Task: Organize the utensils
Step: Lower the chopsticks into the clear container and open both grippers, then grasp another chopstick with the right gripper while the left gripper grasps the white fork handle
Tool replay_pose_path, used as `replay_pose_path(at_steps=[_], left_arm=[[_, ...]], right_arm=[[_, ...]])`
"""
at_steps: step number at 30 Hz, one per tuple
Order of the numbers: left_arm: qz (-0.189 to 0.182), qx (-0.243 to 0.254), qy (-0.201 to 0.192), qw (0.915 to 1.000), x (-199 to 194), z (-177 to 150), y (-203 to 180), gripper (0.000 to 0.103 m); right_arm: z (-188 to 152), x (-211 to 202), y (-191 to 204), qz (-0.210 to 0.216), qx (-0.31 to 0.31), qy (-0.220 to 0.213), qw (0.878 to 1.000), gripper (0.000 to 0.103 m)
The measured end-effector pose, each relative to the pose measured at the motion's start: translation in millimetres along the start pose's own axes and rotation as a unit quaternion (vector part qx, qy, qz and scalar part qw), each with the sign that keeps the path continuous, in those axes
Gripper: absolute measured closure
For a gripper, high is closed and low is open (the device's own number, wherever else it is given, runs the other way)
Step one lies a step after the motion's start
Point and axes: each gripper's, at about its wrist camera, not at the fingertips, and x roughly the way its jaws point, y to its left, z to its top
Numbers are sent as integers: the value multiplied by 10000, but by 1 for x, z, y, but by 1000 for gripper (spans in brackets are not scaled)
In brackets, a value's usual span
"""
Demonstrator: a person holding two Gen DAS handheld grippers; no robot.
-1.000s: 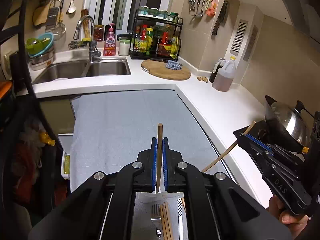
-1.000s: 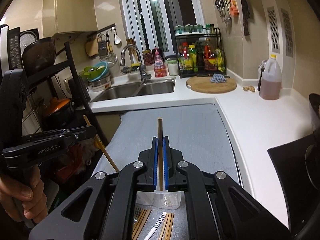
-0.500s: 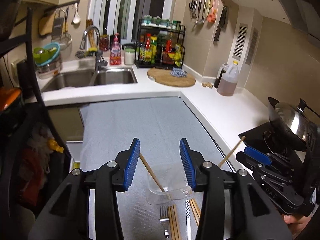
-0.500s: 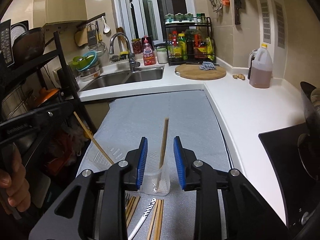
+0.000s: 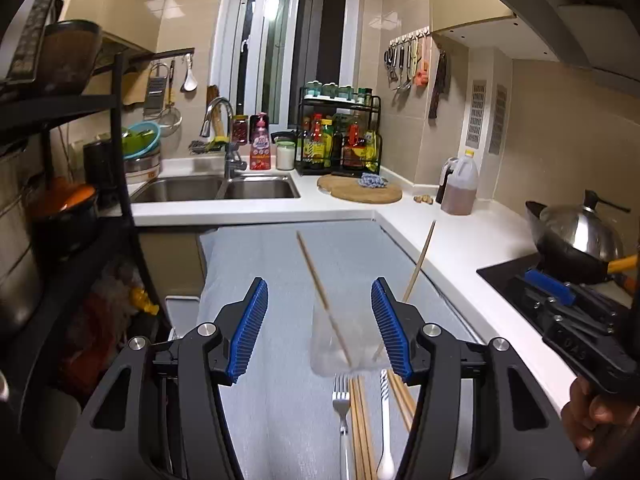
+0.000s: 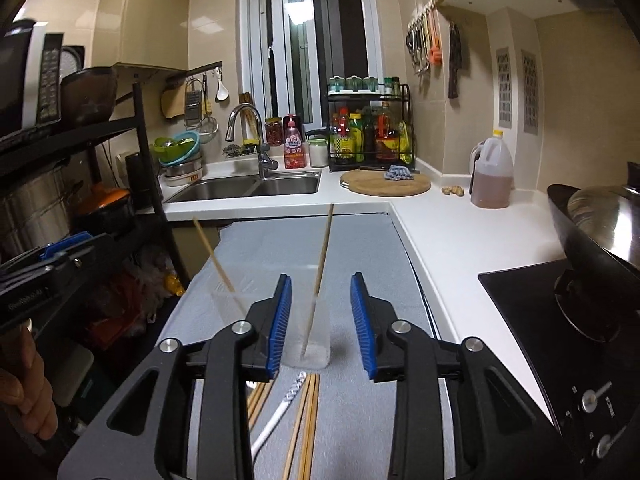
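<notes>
A clear plastic cup (image 5: 344, 340) stands on the grey mat (image 5: 288, 264) and holds two wooden chopsticks, one (image 5: 320, 296) leaning left and one (image 5: 420, 264) leaning right. It also shows in the right wrist view (image 6: 308, 332), with both chopsticks (image 6: 320, 264) (image 6: 212, 256). My left gripper (image 5: 320, 328) is open and empty, just behind the cup. My right gripper (image 6: 322, 320) is open and empty, its jaws either side of the cup. In front of the cup lie a fork (image 5: 342, 420), more chopsticks (image 5: 360, 428) and a white-handled utensil (image 5: 385, 420).
A double sink (image 5: 216, 188) with faucet lies at the back. A round cutting board (image 5: 360, 190), spice rack (image 5: 340, 140) and oil jug (image 5: 458, 188) stand on the white counter. A wok (image 5: 576, 240) sits on the stove at right. A black shelf rack (image 5: 60, 200) stands at left.
Both grippers let go of their chopsticks, which now lean in the cup. Both jaws opened wider and both grippers drew back.
</notes>
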Motion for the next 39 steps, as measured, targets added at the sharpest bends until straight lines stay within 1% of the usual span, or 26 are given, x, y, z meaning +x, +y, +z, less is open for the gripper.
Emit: replay_pose_path(at_steps=[3,5,7,10,12,15,16,18,20,25,28,32,34,37,38,39], left_arm=[[166,6,-69,9998,-8,-31,0,49],[162,-67,-91,9998,-13,-49,4,49],[191,-91,-99,9997,-17,-65,5,49],[195,36,-79,9998,-23,-90,2,49],[194,78,-103,9997,-28,-100,1,49],[72,-110,-28,9999,-29,-118,7,49],[52,-218,21,9997,-28,-124,9,50],[33,-267,107,9996,-28,-134,10,50],[39,-265,189,9995,-27,-141,10,50],[46,-90,179,9998,-27,-148,4,50],[42,-143,239,9996,-26,-151,6,50],[93,-175,442,9988,-18,-157,10,50],[54,-219,496,9985,-16,-159,12,50],[103,-208,527,9983,-15,-161,13,53],[109,-220,544,9982,-14,-161,15,55],[131,-230,566,9980,-13,-162,16,57]], right_arm=[[-25,-18,4,-66,15,-138,9999,69],[-41,-27,4,-90,114,-160,9998,69],[-57,-32,4,-93,215,-85,9997,69],[-76,-39,6,-57,223,-23,9997,69],[-86,-42,6,-31,298,15,9996,69],[-106,-48,6,-25,496,88,9987,69],[-113,-49,8,-85,487,149,9987,69],[-123,-48,10,-122,444,296,9985,70],[-132,-48,12,-50,397,416,9983,70],[-148,-47,10,-80,254,560,9981,70],[-156,-41,3,-70,335,675,9971,70],[-162,-33,1,-64,380,780,9962,70],[-165,-30,2,-38,384,808,9960,71],[-168,-22,4,93,405,930,9948,83],[-170,-20,4,164,428,983,9941,92],[-171,-17,5,237,448,1030,9934,97]])
